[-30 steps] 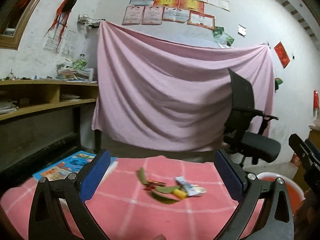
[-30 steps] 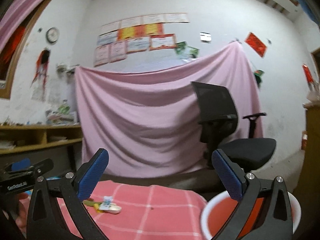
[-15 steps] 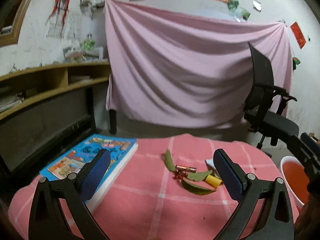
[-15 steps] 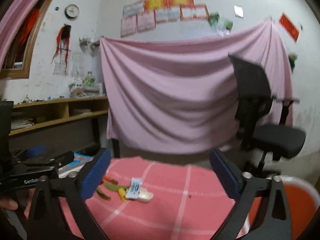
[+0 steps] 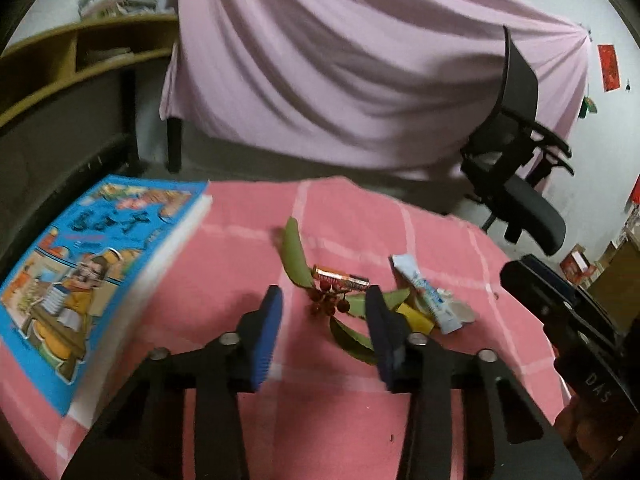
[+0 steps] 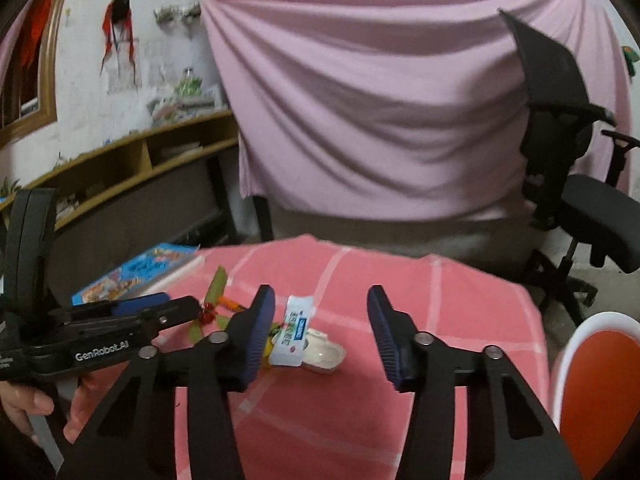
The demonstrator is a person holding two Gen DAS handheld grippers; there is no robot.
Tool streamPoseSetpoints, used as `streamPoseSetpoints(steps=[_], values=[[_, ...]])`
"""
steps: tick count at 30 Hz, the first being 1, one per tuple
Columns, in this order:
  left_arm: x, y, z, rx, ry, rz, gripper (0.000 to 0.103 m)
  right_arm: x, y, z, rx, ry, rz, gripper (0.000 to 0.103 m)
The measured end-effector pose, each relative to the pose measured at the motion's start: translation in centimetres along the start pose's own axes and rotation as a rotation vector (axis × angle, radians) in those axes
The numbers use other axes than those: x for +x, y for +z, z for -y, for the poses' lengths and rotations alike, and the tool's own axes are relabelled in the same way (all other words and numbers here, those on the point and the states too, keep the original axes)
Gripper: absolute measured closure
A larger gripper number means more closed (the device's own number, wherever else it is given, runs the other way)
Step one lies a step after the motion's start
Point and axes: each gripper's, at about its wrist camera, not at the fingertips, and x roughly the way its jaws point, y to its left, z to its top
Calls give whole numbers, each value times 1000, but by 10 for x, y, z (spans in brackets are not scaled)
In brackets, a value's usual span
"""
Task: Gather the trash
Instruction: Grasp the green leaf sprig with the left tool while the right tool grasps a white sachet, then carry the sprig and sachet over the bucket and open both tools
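Observation:
A small heap of trash lies on the pink checked tablecloth [image 5: 328, 412]: green leaves [image 5: 297, 257], red berries [image 5: 325, 303], a battery [image 5: 341, 278], a yellow piece [image 5: 417, 318], a white and blue wrapper [image 5: 425, 295] and a foil cup [image 6: 324, 353]. My left gripper [image 5: 325, 327] is open and empty, its fingers either side of the berries and just short of them. My right gripper [image 6: 320, 328] is open and empty, above the cloth, with the wrapper [image 6: 293, 331] near its left finger.
A thick blue picture book [image 5: 100, 260] lies at the table's left edge. A red bucket with a white rim [image 6: 596, 396] stands low at the right. A black office chair [image 5: 520, 168] and a pink draped cloth [image 5: 360, 72] are behind. Wooden shelves [image 5: 72, 64] line the left wall.
Both grippers have tilted down and moved toward the trash heap. Their jaws have narrowed but stay open. The left gripper now straddles the berries.

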Motion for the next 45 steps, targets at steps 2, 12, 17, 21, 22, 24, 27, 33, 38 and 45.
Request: streamPoseSetpoints(steps=[2, 12, 17, 21, 22, 24, 27, 33, 38, 45], values=[[7, 0, -1, -1, 3, -38, 76, 8, 0, -1, 0, 13, -35, 66], [12, 3, -4, -4, 7, -63, 90, 36, -7, -7, -16, 56, -187, 76], [13, 3, -2, -1, 6, -62, 94, 45, -10, -7, -14, 78, -251, 82], [12, 2, -3, 0, 4, -56, 94, 46, -10, -6, -11, 74, -256, 84], [11, 2, -3, -1, 3, -54, 94, 46, -10, -7, -7, 76, -255, 84], [9, 1, -3, -1, 2, -48, 94, 45, -10, -6, -6, 78, -254, 84], [6, 0, -3, -3, 1, -36, 94, 45, -11, -7, -18, 74, -252, 84], [-4, -1, -1, -2, -8, 13, 94, 38, -11, -10, -32, 61, -217, 85], [-16, -3, 3, 21, -22, 73, 94, 24, -9, -12, -32, 41, -140, 85], [-45, -11, 9, 61, -37, 223, 94, -8, -9, -15, -50, 0, 34, 85]])
